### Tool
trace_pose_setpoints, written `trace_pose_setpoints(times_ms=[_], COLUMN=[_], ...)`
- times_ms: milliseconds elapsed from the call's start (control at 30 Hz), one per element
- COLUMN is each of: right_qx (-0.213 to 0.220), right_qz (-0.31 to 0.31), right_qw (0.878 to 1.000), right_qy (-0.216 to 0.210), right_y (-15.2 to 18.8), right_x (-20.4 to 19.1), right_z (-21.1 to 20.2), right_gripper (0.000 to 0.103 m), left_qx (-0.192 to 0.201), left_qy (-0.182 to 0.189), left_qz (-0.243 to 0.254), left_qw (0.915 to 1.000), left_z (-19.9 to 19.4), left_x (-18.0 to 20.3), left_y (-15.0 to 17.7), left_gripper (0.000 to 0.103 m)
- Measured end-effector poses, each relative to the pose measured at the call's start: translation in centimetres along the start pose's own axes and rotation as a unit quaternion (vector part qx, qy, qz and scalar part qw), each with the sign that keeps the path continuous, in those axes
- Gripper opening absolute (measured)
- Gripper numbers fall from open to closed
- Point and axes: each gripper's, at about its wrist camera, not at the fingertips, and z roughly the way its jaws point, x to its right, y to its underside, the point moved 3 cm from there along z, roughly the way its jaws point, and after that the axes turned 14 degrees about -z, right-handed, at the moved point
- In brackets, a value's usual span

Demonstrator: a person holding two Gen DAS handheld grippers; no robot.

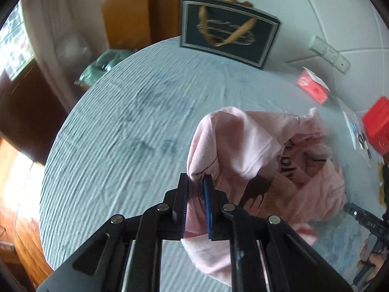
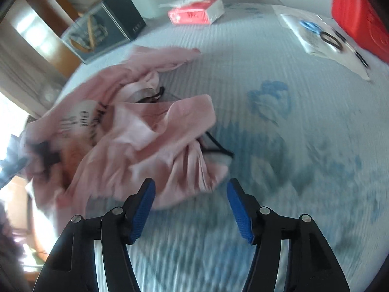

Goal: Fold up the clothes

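Bed (image 1: pixel 116 131) covered with a pale blue ribbed sheet printed with blue flowers; it carries everything in view. The crumpled pink cotton garment with dark printed lettering (image 1: pixel 262 155) lies in a loose heap toward the middle of the bed, well clear of the headboard edge, with sleeves and hem tangled over one another and nothing yet laid flat. Along the headboard edge stand a dark gift bag with tan ribbon handles (image 1: pixel 228 30), a red-and-white tissue box (image 2: pixel 197 12) and a red box (image 2: pixel 357 12), with a white plastic sheet bearing blue and black print (image 2: pixel 313 34) beside it. The left tool (image 1: pixel 195 189) is clenched on a bunched fold at the near side of the garment, cloth passing between its blue pads. The right tool (image 2: pixel 189 189) stands released and grips nothing, its jaws spread just short of the garment's nearest gathered edge. Risks, as judged: the left pinch takes a wad rather than a single edge, so lifting may drag the whole heap instead of spreading it; the right tool, closing where it is, may seize several layers or only the sheet beneath; a wide sweep toward the headboard edge could knock the tissue box. Both views are smeared, so the exact layers held cannot be told.
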Motion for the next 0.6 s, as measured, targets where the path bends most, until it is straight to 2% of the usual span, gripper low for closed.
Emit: trace_pose_setpoints(times_ms=[33, 67, 100, 133, 167, 233, 333, 400, 467, 533, 600], right_qx=[-0.010, -0.019, -0.024, -0.030, -0.035, -0.013, 0.061, 0.111, 0.143, 0.152, 0.114], right_qz=[-0.003, -0.007, -0.021, -0.040, -0.058, -0.064, -0.020, 0.019, 0.051, 0.097, 0.135], right_qw=[1.000, 1.000, 0.999, 0.998, 0.996, 0.996, 0.994, 0.987, 0.977, 0.970, 0.970], right_qy=[0.007, 0.015, 0.020, 0.038, 0.055, 0.062, 0.087, 0.111, 0.150, 0.160, 0.167], right_y=[-0.4, -0.7, -0.9, -1.1, -1.3, -1.8, -2.2, -1.2, 1.0, 4.9, 9.7], right_x=[-0.3, -0.6, -1.1, -1.7, -2.2, -2.2, 0.9, 3.6, 6.1, 8.4, 10.1], right_z=[0.9, 1.8, 2.3, 2.6, 2.8, 1.2, -5.5, -10.8, -15.7, -19.6, -20.7], right_gripper=[0.061, 0.056, 0.044, 0.007, 0.008, 0.008, 0.008, 0.008, 0.008, 0.008, 0.009], left_qx=[-0.004, -0.009, -0.012, -0.014, -0.015, -0.010, -0.005, -0.008, -0.007, -0.037, -0.074], left_qy=[0.000, 0.001, 0.002, 0.000, -0.002, 0.000, 0.026, 0.050, 0.062, 0.083, 0.104], left_qz=[-0.006, -0.012, -0.014, -0.013, -0.012, -0.010, -0.008, -0.003, 0.012, 0.021, 0.026], left_qw=[1.0000, 0.9999, 0.9998, 0.9998, 0.9998, 0.9999, 0.9996, 0.9987, 0.9980, 0.9956, 0.9915], left_z=[0.3, 0.7, 1.1, 1.6, 1.9, 1.7, 1.1, 0.8, 0.8, 1.7, 2.7], left_x=[-0.9, -1.6, -2.0, -2.2, -2.3, -1.9, -0.2, 1.2, 3.1, 4.8, 6.3], left_y=[-0.2, -0.4, -0.7, -1.0, -1.2, -1.8, -2.9, -3.3, -3.1, -2.2, -1.0], left_gripper=[0.012, 0.012, 0.012, 0.012, 0.012, 0.012, 0.012, 0.012, 0.012, 0.012, 0.012])
